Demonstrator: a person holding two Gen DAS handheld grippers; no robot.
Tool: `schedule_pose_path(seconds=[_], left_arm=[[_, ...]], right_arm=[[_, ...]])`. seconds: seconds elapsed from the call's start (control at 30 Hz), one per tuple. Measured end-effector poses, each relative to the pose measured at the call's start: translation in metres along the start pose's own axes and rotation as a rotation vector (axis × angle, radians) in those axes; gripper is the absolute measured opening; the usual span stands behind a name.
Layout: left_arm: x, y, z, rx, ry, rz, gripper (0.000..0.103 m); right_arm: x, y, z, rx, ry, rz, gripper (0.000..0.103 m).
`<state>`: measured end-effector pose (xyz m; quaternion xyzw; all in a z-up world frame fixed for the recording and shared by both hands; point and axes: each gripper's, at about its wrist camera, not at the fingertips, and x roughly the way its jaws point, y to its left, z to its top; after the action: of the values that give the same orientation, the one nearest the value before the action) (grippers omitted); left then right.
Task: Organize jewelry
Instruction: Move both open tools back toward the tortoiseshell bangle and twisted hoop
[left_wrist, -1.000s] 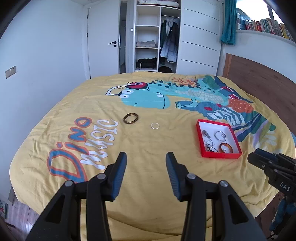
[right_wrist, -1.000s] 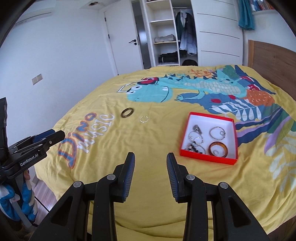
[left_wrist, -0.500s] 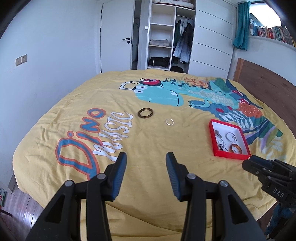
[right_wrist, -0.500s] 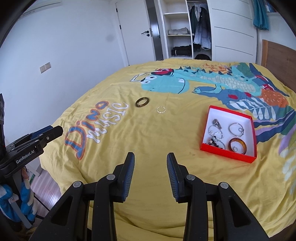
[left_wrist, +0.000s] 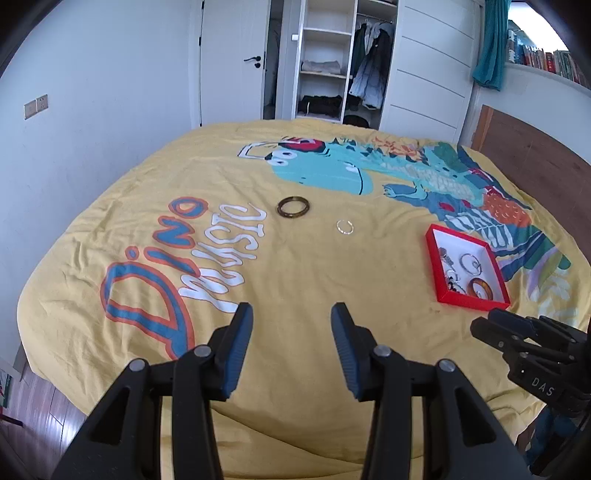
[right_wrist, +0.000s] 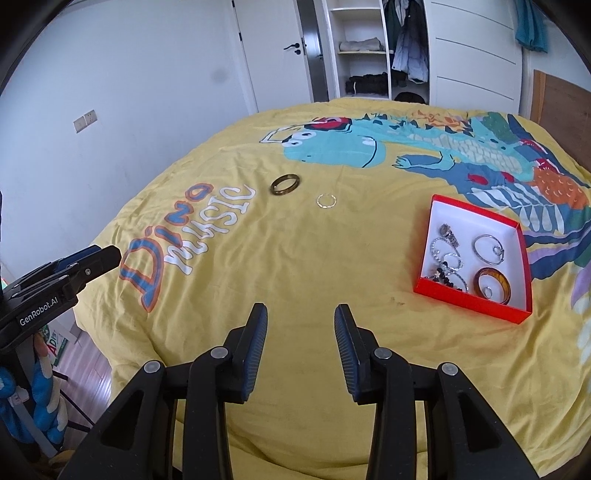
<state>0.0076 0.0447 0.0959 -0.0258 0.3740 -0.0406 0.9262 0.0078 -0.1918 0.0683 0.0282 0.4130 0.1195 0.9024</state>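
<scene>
Left claw (left_wrist: 291, 328) and right claw (right_wrist: 300, 330) parted, holding nothing, above yellow dinosaur-print bed cover (right_wrist: 295, 266). Left of red cardboard jewelry box (right_wrist: 471, 297): dark brown bangle (right_wrist: 284, 184), thin silver ring (right_wrist: 326, 201).

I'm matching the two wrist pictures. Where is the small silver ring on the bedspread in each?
Left wrist: small silver ring, centre, right of the dark bangle.
Right wrist: ring, above centre, right of the bangle.
Shared landmark: red box.
</scene>
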Motion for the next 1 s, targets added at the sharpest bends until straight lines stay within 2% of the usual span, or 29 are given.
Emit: schedule_pose_path(seconds=[0.37,0.57,0.7,1.0], left_arm=[[0.055,0.006,-0.002,-0.017,0.109,0.009,0.042],[0.102,0.013,0.004,-0.040,0.187,0.007,0.042],[0.143,0.022,0.024,-0.078,0.219,-0.010,0.042],[0.233,0.037,0.087,-0.129,0.228,-0.060,0.042]], right_arm=[[0.049,-0.004,0.008,0.006,0.076,0.019,0.039],[0.087,-0.011,0.018,-0.003,0.126,0.032,0.039],[0.117,-0.017,0.033,-0.012,0.148,0.043,0.039],[0.186,-0.039,0.085,-0.036,0.147,0.058,0.040]])
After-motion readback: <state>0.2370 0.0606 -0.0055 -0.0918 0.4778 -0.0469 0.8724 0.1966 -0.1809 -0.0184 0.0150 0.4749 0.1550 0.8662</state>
